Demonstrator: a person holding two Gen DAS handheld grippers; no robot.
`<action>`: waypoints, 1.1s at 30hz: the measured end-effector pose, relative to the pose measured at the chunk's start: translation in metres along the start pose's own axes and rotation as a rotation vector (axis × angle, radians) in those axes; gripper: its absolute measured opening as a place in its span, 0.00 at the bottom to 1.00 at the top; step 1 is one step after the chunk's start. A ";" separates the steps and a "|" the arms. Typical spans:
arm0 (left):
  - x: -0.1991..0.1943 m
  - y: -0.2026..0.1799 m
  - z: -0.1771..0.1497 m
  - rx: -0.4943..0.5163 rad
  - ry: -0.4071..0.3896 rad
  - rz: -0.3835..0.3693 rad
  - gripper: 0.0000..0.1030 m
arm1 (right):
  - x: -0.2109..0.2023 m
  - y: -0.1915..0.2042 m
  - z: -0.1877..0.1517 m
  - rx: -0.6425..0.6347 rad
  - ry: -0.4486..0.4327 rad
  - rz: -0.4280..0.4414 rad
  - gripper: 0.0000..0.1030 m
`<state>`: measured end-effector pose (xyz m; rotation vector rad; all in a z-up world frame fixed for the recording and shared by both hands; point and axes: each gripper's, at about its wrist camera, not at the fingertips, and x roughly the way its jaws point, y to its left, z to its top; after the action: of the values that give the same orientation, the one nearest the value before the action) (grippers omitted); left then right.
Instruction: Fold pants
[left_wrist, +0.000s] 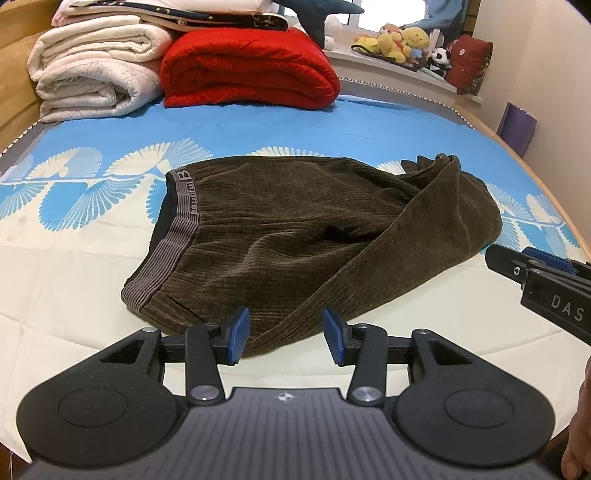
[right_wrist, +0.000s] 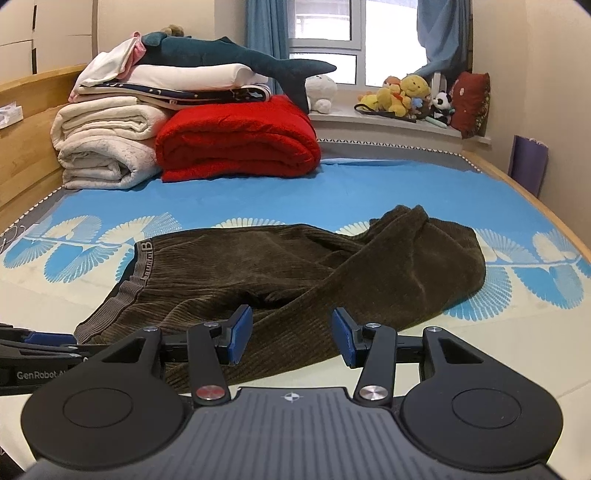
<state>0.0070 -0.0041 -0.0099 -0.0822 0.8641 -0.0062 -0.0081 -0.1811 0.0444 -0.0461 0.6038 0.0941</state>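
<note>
Jaws, both units: spread wide, blue pads apart, nothing pinched.

Left gripper (left_wrist: 286, 334): poised low at the near hem of the pants, pads either side of the cloth edge without closing on it; placement reads as lining up for a grasp.

Right gripper (right_wrist: 291, 338): alongside, likewise aimed at the near edge, further toward the leg end. Also visible at the right margin of the left view (left_wrist: 532, 273).

Pants (left_wrist: 306, 236): dark brown corduroy, lying crosswise on the bed (left_wrist: 74, 280). Waistband (left_wrist: 177, 229) at left, grey elastic with lettering. Legs already doubled over at right, the ends rumpled and partly raised. Judged roughly halfway folded; a further fold remains.

Surroundings: red blanket (left_wrist: 251, 70) and white bedding stack (left_wrist: 96, 70) at the far side, well apart from the pants. Plush shark (right_wrist: 236, 62) on top of the stack. Stuffed toys (right_wrist: 406, 96) on the windowsill.

Obstructions: none between grippers and cloth.
</note>
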 end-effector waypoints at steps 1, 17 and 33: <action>0.000 -0.001 0.000 -0.001 0.001 -0.002 0.47 | 0.000 0.000 0.000 0.000 -0.002 0.001 0.49; 0.002 -0.003 0.002 0.009 0.002 -0.007 0.47 | 0.006 -0.003 0.002 0.006 0.023 0.024 0.49; 0.002 0.042 0.049 -0.096 0.074 -0.111 0.16 | 0.001 -0.025 0.018 0.050 -0.056 0.006 0.21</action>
<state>0.0450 0.0412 0.0171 -0.2211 0.9329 -0.0724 0.0059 -0.2045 0.0593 0.0070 0.5502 0.0861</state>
